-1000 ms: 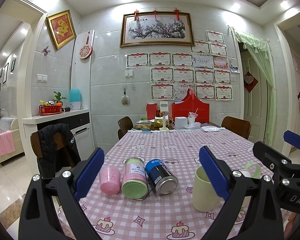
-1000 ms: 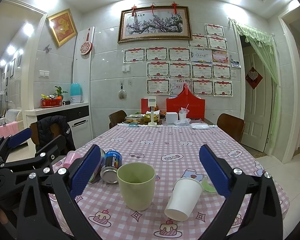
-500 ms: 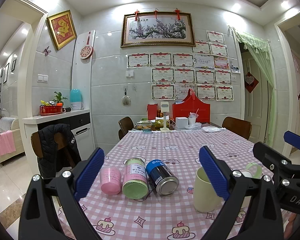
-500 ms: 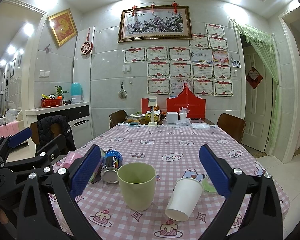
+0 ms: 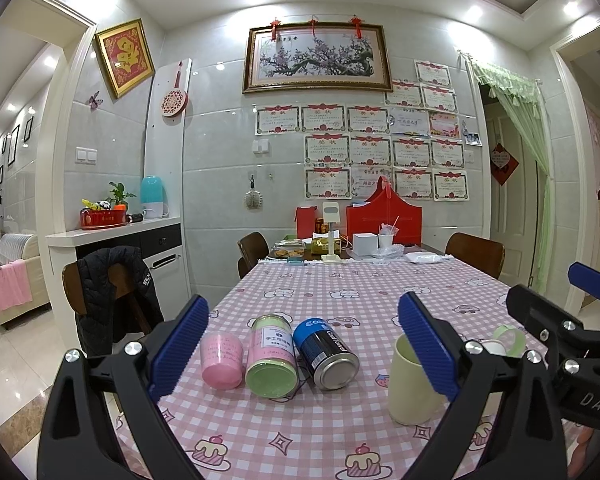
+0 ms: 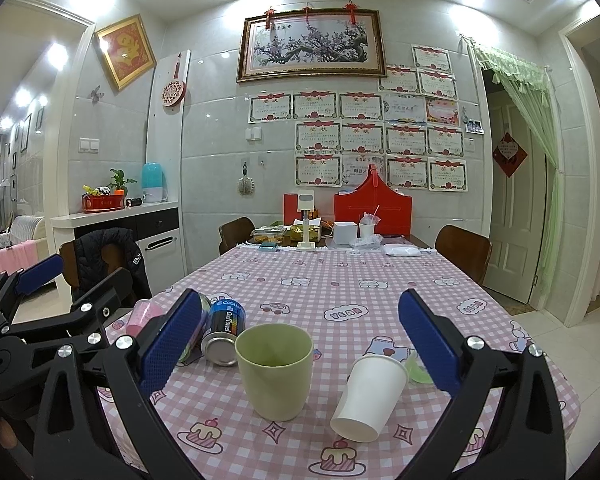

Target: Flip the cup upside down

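A pale green cup (image 6: 275,372) stands upright, mouth up, on the pink checked tablecloth (image 6: 340,292). In the left wrist view the cup (image 5: 410,388) is partly hidden behind the right finger. A white paper cup (image 6: 370,394) lies tilted on its side just right of it. My right gripper (image 6: 300,344) is open and empty, with the green cup between and beyond its fingers. My left gripper (image 5: 302,344) is open and empty, facing a pink cup (image 5: 221,364), a green-lidded jar (image 5: 271,360) and a blue can (image 5: 326,354), all lying on their sides.
A green tape ring (image 5: 509,338) lies behind the paper cup. Boxes, a red bag (image 6: 372,208) and snacks crowd the table's far end. Chairs stand at both sides; one on the left (image 5: 112,300) carries a black jacket. The table edge is close to the grippers.
Both grippers have held almost still; the views shift only very slightly. Nothing on the table has moved.
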Demonstrator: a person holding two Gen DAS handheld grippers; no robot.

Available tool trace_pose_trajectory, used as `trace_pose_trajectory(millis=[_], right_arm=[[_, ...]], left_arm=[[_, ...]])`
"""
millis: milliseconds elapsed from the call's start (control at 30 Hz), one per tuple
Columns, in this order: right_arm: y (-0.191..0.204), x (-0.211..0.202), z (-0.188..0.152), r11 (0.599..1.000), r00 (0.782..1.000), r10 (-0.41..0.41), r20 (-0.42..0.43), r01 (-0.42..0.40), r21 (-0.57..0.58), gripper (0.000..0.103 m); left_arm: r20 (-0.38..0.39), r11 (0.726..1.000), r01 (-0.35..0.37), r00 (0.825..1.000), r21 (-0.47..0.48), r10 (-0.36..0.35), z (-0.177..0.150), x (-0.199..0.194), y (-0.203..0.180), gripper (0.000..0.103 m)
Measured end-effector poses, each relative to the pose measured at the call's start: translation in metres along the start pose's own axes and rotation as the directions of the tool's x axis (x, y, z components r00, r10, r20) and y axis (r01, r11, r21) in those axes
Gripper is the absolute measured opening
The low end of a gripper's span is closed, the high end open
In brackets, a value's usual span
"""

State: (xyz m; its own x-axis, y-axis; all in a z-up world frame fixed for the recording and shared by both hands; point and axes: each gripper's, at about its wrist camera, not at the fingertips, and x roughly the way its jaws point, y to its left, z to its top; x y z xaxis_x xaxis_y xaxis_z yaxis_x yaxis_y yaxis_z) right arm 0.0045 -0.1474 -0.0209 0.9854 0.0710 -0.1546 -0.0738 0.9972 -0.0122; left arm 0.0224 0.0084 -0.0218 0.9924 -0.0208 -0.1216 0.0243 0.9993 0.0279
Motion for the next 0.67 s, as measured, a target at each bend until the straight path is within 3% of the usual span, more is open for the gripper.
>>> trace_pose_trajectory(millis=[667], right_arm=[[-0.005, 0.008, -0.004, 1.0, 0.999, -0.014, -0.036, 0.014, -0.001, 0.095]], left_arm=[[-0.001, 0.998, -0.047, 0.999, 0.035, 0.047, -0.005, 0.008, -0.01, 0.094]])
